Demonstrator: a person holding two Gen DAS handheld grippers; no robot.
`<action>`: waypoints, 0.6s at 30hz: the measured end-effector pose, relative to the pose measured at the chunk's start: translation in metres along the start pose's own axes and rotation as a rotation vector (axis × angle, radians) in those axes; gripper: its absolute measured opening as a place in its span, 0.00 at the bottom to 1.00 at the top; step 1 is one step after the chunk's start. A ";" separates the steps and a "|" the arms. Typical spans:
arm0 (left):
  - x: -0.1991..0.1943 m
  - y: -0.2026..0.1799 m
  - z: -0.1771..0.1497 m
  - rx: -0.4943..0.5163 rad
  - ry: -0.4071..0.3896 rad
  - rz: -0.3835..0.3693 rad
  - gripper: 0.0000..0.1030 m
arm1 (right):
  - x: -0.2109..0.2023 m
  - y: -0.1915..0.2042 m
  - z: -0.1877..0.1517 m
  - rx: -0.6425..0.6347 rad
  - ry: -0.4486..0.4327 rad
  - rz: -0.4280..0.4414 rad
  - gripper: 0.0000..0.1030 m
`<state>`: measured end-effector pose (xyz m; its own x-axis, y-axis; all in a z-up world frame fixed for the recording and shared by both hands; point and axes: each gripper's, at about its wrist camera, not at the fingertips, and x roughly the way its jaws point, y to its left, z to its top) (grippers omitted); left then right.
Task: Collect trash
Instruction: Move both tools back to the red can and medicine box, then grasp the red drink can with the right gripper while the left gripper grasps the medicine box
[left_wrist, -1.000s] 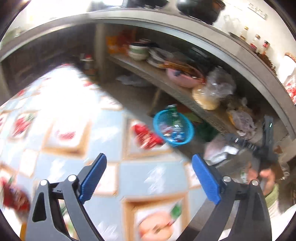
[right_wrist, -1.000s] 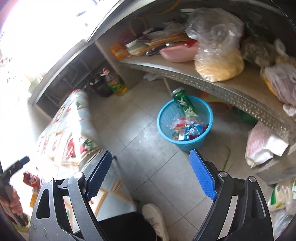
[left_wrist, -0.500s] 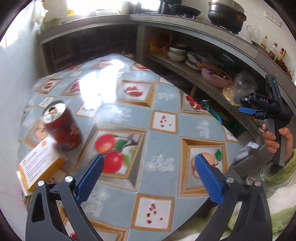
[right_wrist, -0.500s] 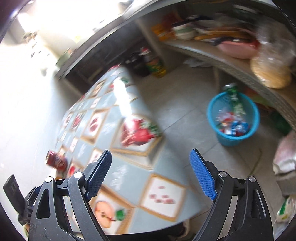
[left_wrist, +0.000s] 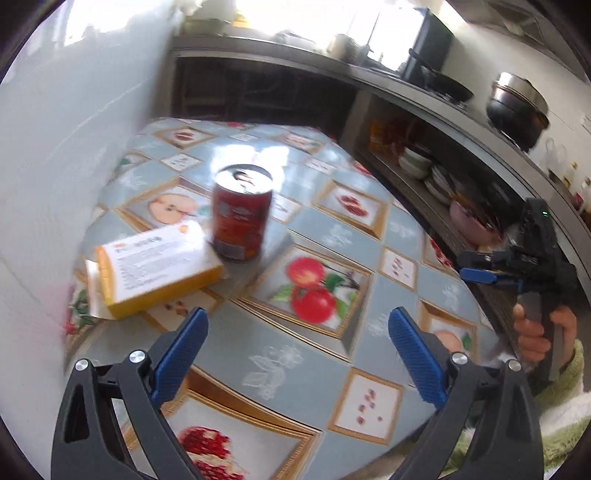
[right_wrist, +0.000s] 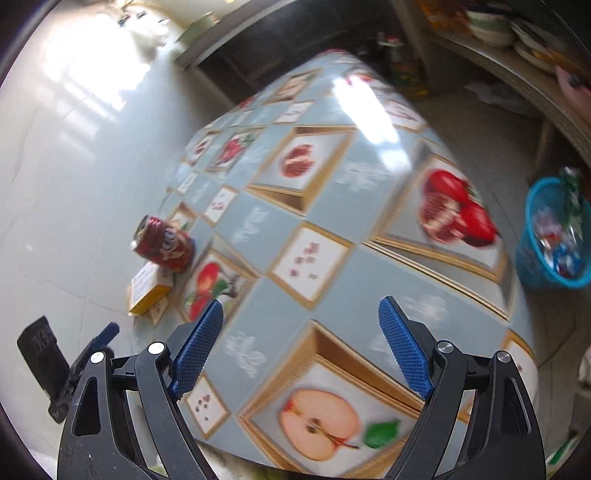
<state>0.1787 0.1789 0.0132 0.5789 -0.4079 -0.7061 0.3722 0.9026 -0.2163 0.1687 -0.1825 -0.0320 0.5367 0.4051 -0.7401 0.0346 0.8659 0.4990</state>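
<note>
Looking along the left gripper (left_wrist: 297, 345), its blue-padded jaws stand wide with nothing between them, above a round table covered in a blue fruit-print oilcloth (left_wrist: 332, 236). A red drink can with an opened top (left_wrist: 241, 212) stands upright at the far left, touching a flat yellow-and-white cardboard box (left_wrist: 159, 267) on its near-left side. At the right edge a hand (left_wrist: 543, 334) grips the other tool.

From the right gripper (right_wrist: 301, 350), jaws equally wide and empty, the same can (right_wrist: 164, 245) and box (right_wrist: 149, 290) sit at the table's far left. A blue plastic basket holding wrappers (right_wrist: 552, 236) stands on the floor, right of the table.
</note>
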 end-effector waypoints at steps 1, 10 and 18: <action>-0.002 0.008 0.002 -0.021 -0.019 0.039 0.93 | 0.003 0.012 0.006 -0.037 0.000 0.016 0.80; 0.000 0.075 0.004 -0.248 -0.045 0.317 0.93 | 0.064 0.132 0.053 -0.366 0.032 0.139 0.80; 0.020 0.111 0.008 -0.395 -0.036 0.365 0.67 | 0.127 0.196 0.066 -0.494 0.051 0.170 0.80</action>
<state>0.2375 0.2696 -0.0194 0.6463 -0.0562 -0.7610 -0.1550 0.9668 -0.2030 0.2994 0.0191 0.0021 0.4578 0.5548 -0.6947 -0.4578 0.8169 0.3508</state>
